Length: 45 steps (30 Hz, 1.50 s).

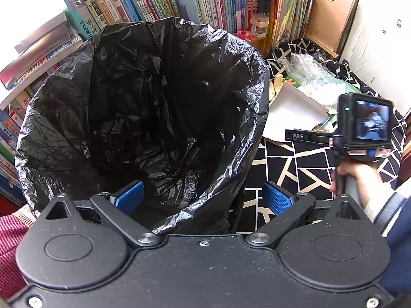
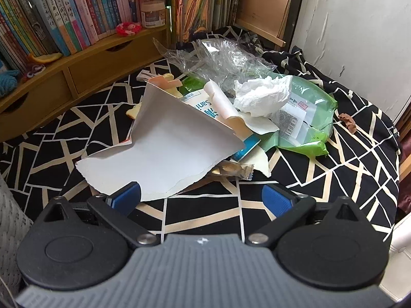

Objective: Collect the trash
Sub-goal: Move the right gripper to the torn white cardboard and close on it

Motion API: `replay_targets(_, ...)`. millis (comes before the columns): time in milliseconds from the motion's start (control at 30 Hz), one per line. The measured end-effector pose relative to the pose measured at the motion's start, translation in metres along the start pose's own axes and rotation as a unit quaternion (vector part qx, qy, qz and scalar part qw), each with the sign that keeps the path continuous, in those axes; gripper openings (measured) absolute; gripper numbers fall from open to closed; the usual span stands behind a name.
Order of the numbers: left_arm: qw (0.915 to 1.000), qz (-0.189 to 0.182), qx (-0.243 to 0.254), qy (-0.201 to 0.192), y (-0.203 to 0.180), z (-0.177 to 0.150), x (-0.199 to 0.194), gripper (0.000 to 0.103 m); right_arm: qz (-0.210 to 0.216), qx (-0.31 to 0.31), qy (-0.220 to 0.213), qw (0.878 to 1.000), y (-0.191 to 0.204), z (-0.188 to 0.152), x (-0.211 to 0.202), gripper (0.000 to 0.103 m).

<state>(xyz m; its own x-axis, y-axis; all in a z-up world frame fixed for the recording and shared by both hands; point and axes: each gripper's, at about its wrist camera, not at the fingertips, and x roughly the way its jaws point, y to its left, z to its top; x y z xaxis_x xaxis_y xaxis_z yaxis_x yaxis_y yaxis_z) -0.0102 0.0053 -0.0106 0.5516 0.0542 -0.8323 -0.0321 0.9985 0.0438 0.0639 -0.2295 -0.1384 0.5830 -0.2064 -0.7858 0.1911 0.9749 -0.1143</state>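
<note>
Trash lies in a heap on a worktop (image 2: 210, 213) covered with a black cloth crossed by cream lines. Nearest the right claw (image 2: 201, 200) is a torn sheet of white card (image 2: 164, 154), bent upward along one fold, its ragged lower edge just in front of the left blue pad. That claw is spread wide with nothing between its pads, which hang above the cloth. Behind the card sit a crumpled white tissue (image 2: 262, 95), a green plastic packet (image 2: 305, 120) with printed labels, and a wad of clear crinkled plastic (image 2: 221, 59) further back. A small sweet wrapper (image 2: 231, 170) pokes out from under the card, and a brown scrap (image 2: 348, 122) lies apart on the cloth to the right. A low wooden shelf (image 2: 77, 77) with drawers runs along the left, carrying a row of books (image 2: 72, 18) and a small white jar (image 2: 152, 11).

The left claw (image 1: 204, 199) is also spread wide and empty. It hangs over the near rim of a bin lined with a black bag (image 1: 143, 107); the left pad is inside the opening and the right pad is outside it, above the patterned cloth. The inside of the bag is dark, so I cannot tell what it holds. In this view the white card (image 1: 292, 113) and the clear plastic (image 1: 305, 69) lie to the right of the bin, and a hand (image 1: 359, 177) grips the handle of the other tool, whose small screen is lit.
</note>
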Motion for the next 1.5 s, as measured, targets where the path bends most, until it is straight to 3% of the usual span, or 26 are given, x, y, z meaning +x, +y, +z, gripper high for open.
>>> replay_targets(267, 0.9997, -0.006, -0.003, -0.025, 0.002, -0.004, -0.003, 0.098, 0.004, 0.009, -0.003, 1.0, 0.001, -0.007, 0.044, 0.103)
replay_targets(567, 0.999, -0.019, -0.008, -0.04, 0.006, -0.006, -0.003, 0.097, 0.01, 0.038, -0.02, 0.999, -0.005, -0.014, 0.062, 0.103)
replay_targets(733, 0.9983, -0.03, -0.014, -0.048, 0.011, -0.008, -0.005, 0.088, 0.014, 0.041, -0.045, 0.998, -0.006, -0.02, 0.064, 0.103)
replay_targets(900, 0.9973, -0.038, -0.01, -0.062, 0.015, -0.012, -0.011, 0.078, 0.02, 0.043, -0.013, 0.999, -0.007, -0.009, 0.064, 0.103)
replay_targets(1033, 0.9965, -0.043, -0.011, -0.071, 0.018, -0.014, -0.016, 0.07, 0.041, 0.061, -0.026, 0.997, -0.007, -0.007, 0.055, 0.091)
replay_targets(1167, 0.9962, -0.046, -0.011, -0.073, 0.018, -0.014, -0.018, 0.056, 0.059, 0.063, -0.039, 0.995, -0.004, -0.004, 0.048, 0.079)
replay_targets(1300, 0.9952, -0.058, -0.011, -0.078, 0.018, -0.015, -0.021, 0.046, 0.068, 0.075, -0.035, 0.994, -0.005, -0.002, 0.044, 0.039)
replay_targets(1500, 0.9945, -0.058, -0.006, -0.088, 0.014, -0.018, -0.024, 0.041, 0.084, 0.092, -0.054, 0.991, -0.007, 0.005, 0.026, 0.02)
